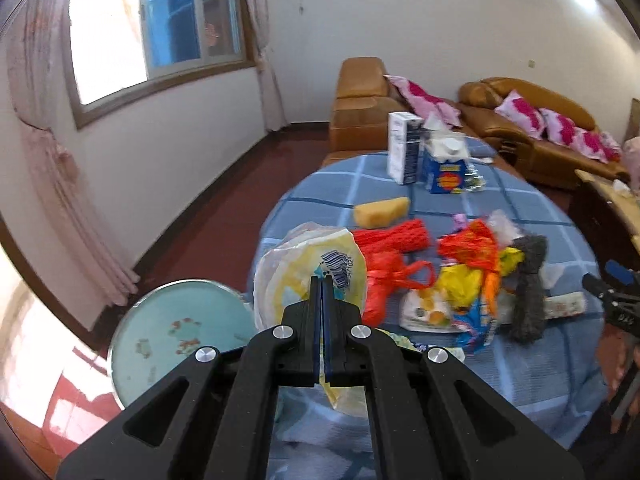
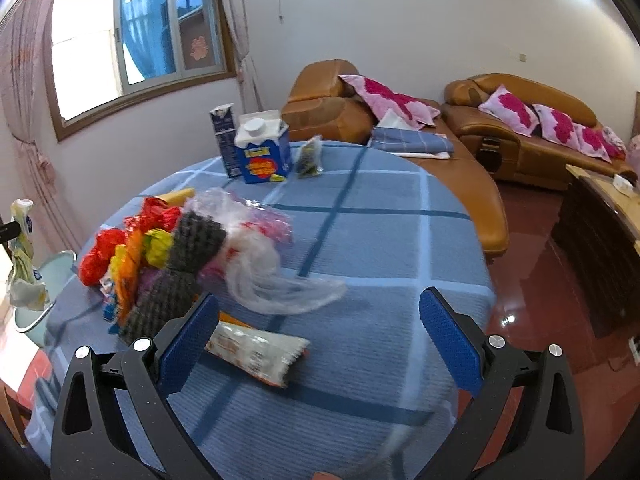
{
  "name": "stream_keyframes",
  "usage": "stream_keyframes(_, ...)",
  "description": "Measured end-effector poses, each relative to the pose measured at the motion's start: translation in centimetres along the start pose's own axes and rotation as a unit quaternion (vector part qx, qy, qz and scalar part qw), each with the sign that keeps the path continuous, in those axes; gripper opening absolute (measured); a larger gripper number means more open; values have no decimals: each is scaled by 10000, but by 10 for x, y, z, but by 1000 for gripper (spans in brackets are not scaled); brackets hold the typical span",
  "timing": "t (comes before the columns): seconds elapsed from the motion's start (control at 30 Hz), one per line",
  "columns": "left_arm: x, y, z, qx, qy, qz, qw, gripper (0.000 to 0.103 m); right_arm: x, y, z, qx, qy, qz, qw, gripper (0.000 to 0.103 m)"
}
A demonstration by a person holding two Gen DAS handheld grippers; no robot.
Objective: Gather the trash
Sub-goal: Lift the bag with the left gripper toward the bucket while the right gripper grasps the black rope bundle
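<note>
Only from right wrist: white snack packet (image 2: 256,354).

Right half of counter (image 2: 380,240): left bare, passage unhindered.
Left half: blocked by trash heap (image 2: 160,248).
Far edge: barred by cartons (image 2: 262,152).

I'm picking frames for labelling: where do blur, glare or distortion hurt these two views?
Left wrist view: trash pile motion-smeared, window blown out, walls bowed by fisheye. Right wrist view: clear bag smeared, floor shows glare, cartons fairly sharp.
</note>
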State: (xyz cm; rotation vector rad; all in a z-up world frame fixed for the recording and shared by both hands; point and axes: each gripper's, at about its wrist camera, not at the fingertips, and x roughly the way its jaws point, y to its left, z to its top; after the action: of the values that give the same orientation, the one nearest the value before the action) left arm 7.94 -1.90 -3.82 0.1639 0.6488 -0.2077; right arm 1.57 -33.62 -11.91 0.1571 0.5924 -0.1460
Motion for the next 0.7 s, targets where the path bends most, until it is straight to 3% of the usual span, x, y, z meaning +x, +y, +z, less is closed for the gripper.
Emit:
stream_keyframes(0.03,0,3,-1,-16,14,40,10000,0,3,5,3,-38,38,53,10000,96)
stream_keyframes(0.13,0,11,-6,-49,27,232,9997,0,10,16,8,-104,130,179,9997,72)
stream_keyframes(0.27,-1,26,-12,-128,84,397,9991,0,18,37,14,-214,227,471,9984,67)
stream_keyframes(0.43,-1,43,-26,-216,177,550,9981,0,23,59,11,-371,319,631,9968,67)
stream_keyframes(0.6,-4,56,-33,-301,216,600,9975,0,18,56,11,-124,548,829,9950,67)
stream_keyframes(0.7,-3,58,-33,-352,217,567,9975,0,14,72,3,-217,685,1055,9918,77)
